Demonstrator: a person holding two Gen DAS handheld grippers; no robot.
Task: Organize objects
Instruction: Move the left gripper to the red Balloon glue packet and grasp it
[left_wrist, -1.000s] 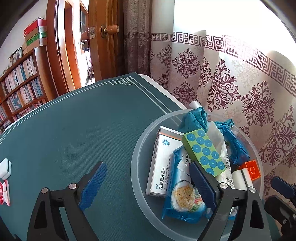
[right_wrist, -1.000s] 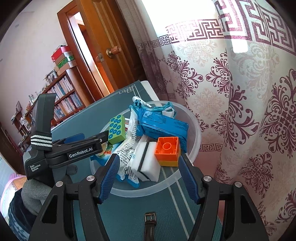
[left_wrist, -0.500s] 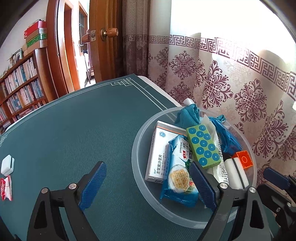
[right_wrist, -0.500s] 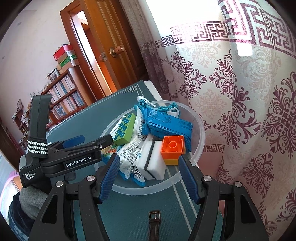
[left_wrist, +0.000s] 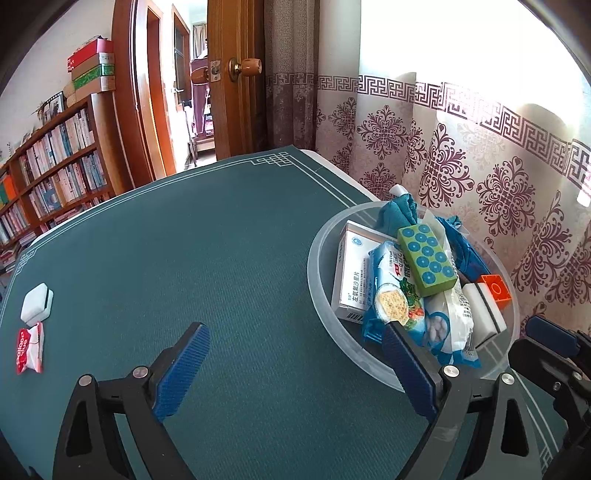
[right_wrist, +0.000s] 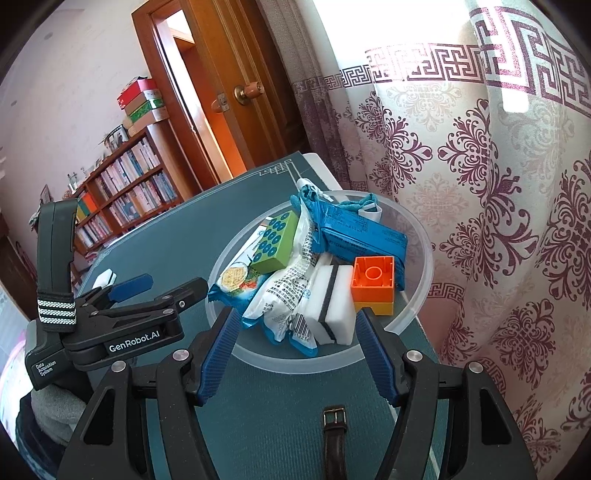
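Left wrist view: left gripper (left_wrist: 295, 363) empty, jaws opening wide over bare desk (left_wrist: 192, 251). Clear bowl (left_wrist: 321, 295) at right, heaped. Red sachet (left_wrist: 29, 347) and white block (left_wrist: 36, 303) lie loose, far left. Likely next pick: cross low, straddle the sachet squarely.

Right wrist view: right gripper (right_wrist: 295, 354) half open, holding nothing, before the bowl's near rim. Watch strap (right_wrist: 334, 435) lies beneath it.
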